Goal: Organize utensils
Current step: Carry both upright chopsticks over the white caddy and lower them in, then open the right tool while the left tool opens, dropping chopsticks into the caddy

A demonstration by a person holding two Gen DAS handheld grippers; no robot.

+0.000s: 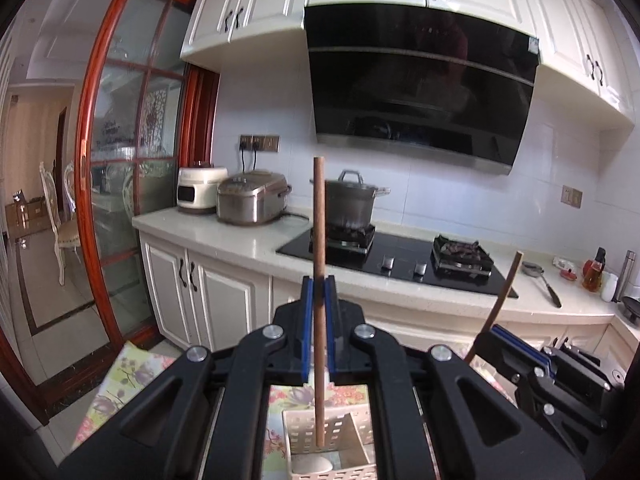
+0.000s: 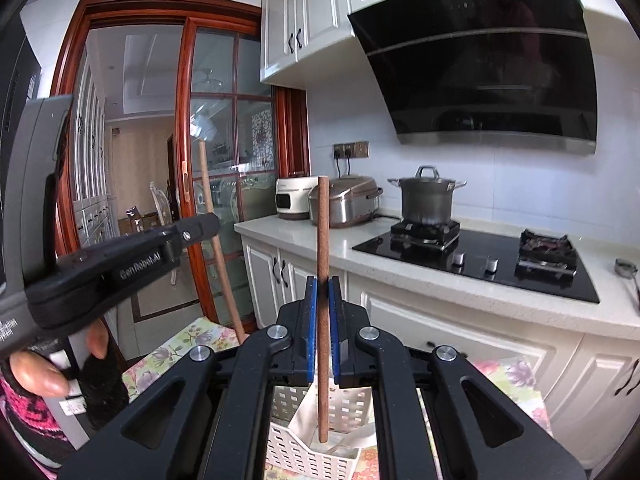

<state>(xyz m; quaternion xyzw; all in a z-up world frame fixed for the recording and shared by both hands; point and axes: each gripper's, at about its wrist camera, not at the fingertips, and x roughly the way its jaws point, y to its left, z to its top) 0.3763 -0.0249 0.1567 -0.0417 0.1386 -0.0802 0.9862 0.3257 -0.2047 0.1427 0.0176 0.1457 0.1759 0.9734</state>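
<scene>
The left gripper (image 1: 319, 292) and the right gripper (image 2: 323, 292) each clench one chopstick (image 1: 319, 240) upright over the white basket (image 1: 304, 428), which seemingly holds a spoon; neither is dropped in yet.

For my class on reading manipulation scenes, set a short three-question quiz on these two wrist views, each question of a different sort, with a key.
1. True or false: each gripper is shut on a brown chopstick held roughly upright.
2. What stands below the left gripper? A) a white slotted basket B) a frying pan C) a glass jar
3. Fill in: the steel pot sits on the stove's ____ burner, as seen in the right wrist view.

Key
1. True: the left chopstick and the right chopstick are each clamped, the latter in the right gripper.
2. A: the basket stands on a floral cloth.
3. Left; the other burner is bare.
</scene>
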